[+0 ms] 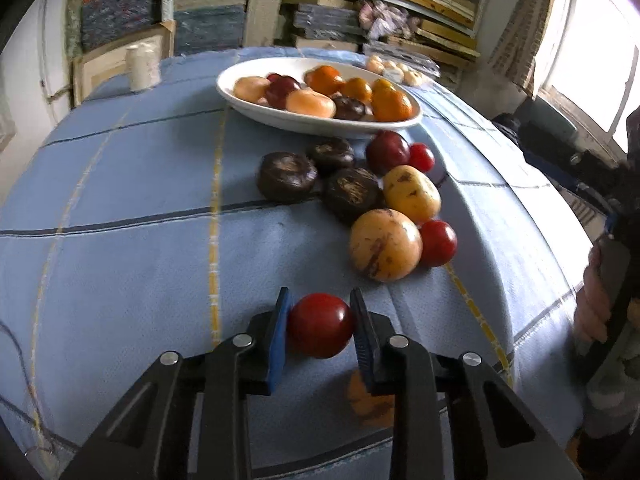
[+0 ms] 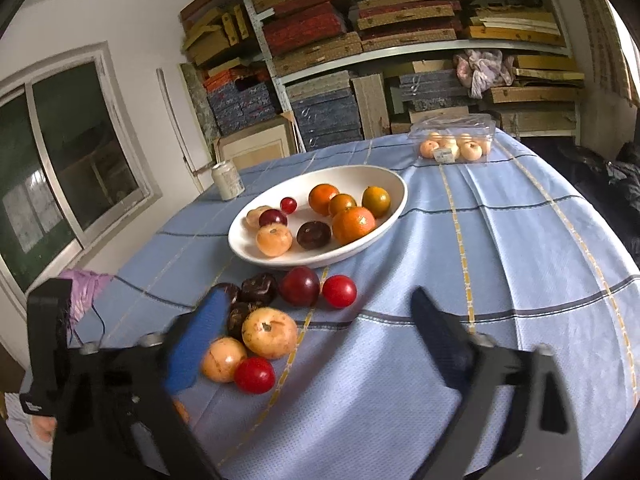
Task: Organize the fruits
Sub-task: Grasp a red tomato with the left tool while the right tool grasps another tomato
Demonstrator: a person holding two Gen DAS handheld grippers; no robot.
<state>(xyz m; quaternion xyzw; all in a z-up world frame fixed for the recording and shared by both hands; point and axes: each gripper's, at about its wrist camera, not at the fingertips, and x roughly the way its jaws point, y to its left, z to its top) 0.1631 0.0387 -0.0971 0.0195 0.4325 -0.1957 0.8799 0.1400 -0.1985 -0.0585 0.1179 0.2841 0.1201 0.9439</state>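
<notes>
My left gripper (image 1: 320, 320) is shut on a red tomato (image 1: 320, 330) and holds it just above the blue cloth. A white oval bowl (image 1: 244, 102) at the back holds oranges, pale fruits, a plum and a dark fruit. In front of it lie loose dark fruits (image 1: 286, 176), a plum (image 1: 387, 152), yellow fruits (image 1: 385, 245) and red tomatoes (image 1: 438, 242). My right gripper (image 2: 316, 320) is open and empty above the cloth, its left finger (image 2: 192, 344) just beside the loose fruit pile (image 2: 270, 332). The bowl also shows in the right wrist view (image 2: 394, 204).
A pale can (image 2: 228, 180) stands behind the bowl on the left. A clear plastic box of pale fruits (image 2: 454, 146) sits at the far edge. Shelves of stacked boxes (image 2: 400, 40) stand behind the table. An orange fruit (image 1: 368, 404) lies under my left gripper.
</notes>
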